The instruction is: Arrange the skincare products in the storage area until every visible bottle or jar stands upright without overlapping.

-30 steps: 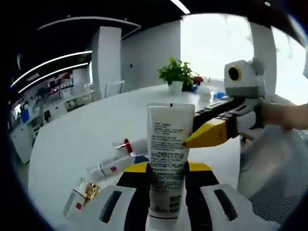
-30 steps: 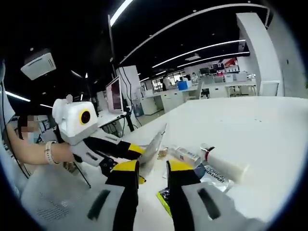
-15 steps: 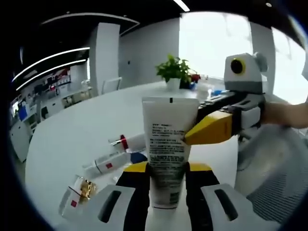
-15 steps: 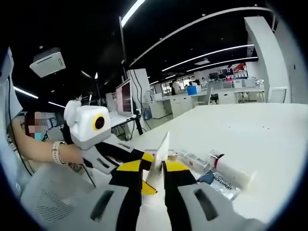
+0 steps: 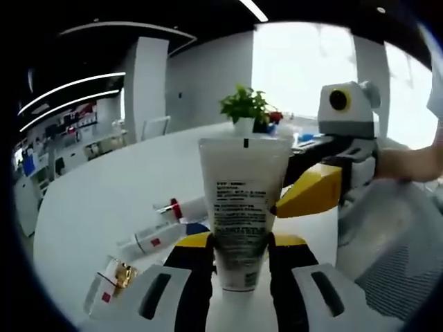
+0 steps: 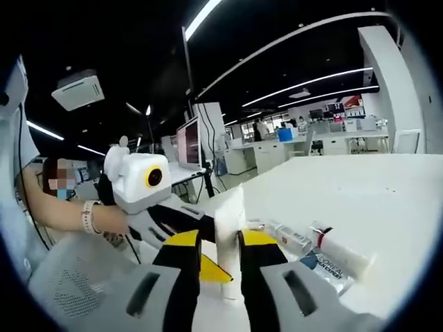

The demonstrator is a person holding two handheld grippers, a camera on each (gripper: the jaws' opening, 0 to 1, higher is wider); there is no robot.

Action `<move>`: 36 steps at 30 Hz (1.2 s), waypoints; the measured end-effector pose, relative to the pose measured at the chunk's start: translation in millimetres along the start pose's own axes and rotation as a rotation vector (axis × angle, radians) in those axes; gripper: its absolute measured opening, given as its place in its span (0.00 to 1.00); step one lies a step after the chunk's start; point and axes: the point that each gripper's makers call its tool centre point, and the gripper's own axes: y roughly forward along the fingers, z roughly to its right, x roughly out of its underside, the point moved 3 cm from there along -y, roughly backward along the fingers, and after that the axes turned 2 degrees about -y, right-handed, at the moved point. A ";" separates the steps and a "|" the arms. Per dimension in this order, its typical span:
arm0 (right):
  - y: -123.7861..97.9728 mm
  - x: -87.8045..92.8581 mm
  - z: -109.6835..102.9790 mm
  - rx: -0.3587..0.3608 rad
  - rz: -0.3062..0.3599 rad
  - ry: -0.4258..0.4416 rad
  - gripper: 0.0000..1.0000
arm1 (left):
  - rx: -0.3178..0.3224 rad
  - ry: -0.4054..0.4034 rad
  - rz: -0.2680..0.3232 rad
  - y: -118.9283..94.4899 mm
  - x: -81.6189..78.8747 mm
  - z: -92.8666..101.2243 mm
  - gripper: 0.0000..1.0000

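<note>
A white tube [image 5: 242, 207] with small print stands upright, its lower part clamped between my left gripper's [image 5: 241, 238] yellow-tipped jaws. My right gripper [image 5: 278, 206] reaches in from the right, and one yellow finger [image 5: 308, 194] rests against the tube's right edge. In the right gripper view the white tube [image 6: 228, 235] rises between my right gripper's [image 6: 220, 238] jaws, against the right one, with a narrow gap at the left one. My left gripper [image 6: 197, 238] sits just behind it. Other products lie flat on the white table [image 5: 104, 187]: a red-banded tube [image 5: 185, 207], a second tube [image 5: 149, 238] and a gold-capped item [image 5: 118, 277].
The red-banded tube [image 6: 339, 250], a small bottle [image 6: 291, 238] and a dark packet [image 6: 322, 266] lie right of my right jaws. A potted plant [image 5: 243, 111] stands at the table's far side. A person's forearm [image 6: 69, 218] holds the left gripper. A mesh chair [image 5: 398, 256] is at right.
The white tube sits higher in my left jaws than before. In the right gripper view it has turned from edge-on to broader, and my right jaws narrowed, then spread slightly again.
</note>
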 end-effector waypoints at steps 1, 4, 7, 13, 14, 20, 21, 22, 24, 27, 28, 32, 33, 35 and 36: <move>1.1 0.4 -0.9 0.002 -0.002 -0.006 0.25 | 0.001 -0.001 0.001 -0.2 0.1 -0.3 0.29; 2.0 1.7 -4.4 -0.018 -0.009 -0.006 0.26 | 0.001 -0.001 0.013 0.3 -1.4 -0.6 0.31; 4.8 3.9 -11.7 -0.044 -0.024 -0.023 0.25 | 0.013 -0.004 0.026 0.4 -3.7 1.7 0.36; 5.5 6.6 -10.7 -0.046 -0.037 -0.035 0.26 | -0.004 0.020 0.006 0.3 -0.6 0.0 0.36; 5.2 7.0 -10.3 -0.045 -0.039 -0.036 0.26 | -0.004 0.020 0.005 0.5 -0.6 -0.1 0.36; 3.3 7.4 -7.7 -0.035 -0.048 -0.041 0.26 | -0.025 0.019 -0.033 -4.8 5.2 -1.5 0.38; 3.0 9.5 -6.2 -0.027 -0.061 -0.037 0.25 | -0.027 0.006 -0.047 -6.1 7.7 -1.7 0.38; 2.7 11.1 -5.5 -0.023 -0.070 -0.039 0.25 | -0.032 0.007 -0.059 -8.4 10.2 -2.4 0.37; 3.4 15.5 -4.6 -0.022 -0.094 -0.035 0.26 | -0.068 0.034 -0.106 -14.4 17.0 -7.3 0.37; 4.2 18.6 -6.3 -0.026 -0.113 -0.038 0.25 | -0.081 0.036 -0.127 -20.1 21.6 -7.0 0.36; 4.6 20.1 -6.3 -0.025 -0.122 -0.041 0.25 | -0.080 0.018 -0.132 -23.5 25.0 -5.0 0.35; 5.2 24.1 -3.9 -0.017 -0.148 -0.037 0.23 | -0.081 0.035 -0.177 -28.8 33.8 1.2 0.32; 5.4 24.9 -3.3 -0.015 -0.152 -0.030 0.23 | -0.080 0.033 -0.180 -28.9 34.2 2.2 0.31; 5.7 26.5 -5.1 -0.022 -0.162 -0.021 0.21 | -0.068 0.034 -0.179 -28.3 33.5 5.9 0.29; 5.8 27.3 -6.3 -0.025 -0.167 -0.022 0.21 | -0.061 0.043 -0.174 -27.1 32.2 8.0 0.29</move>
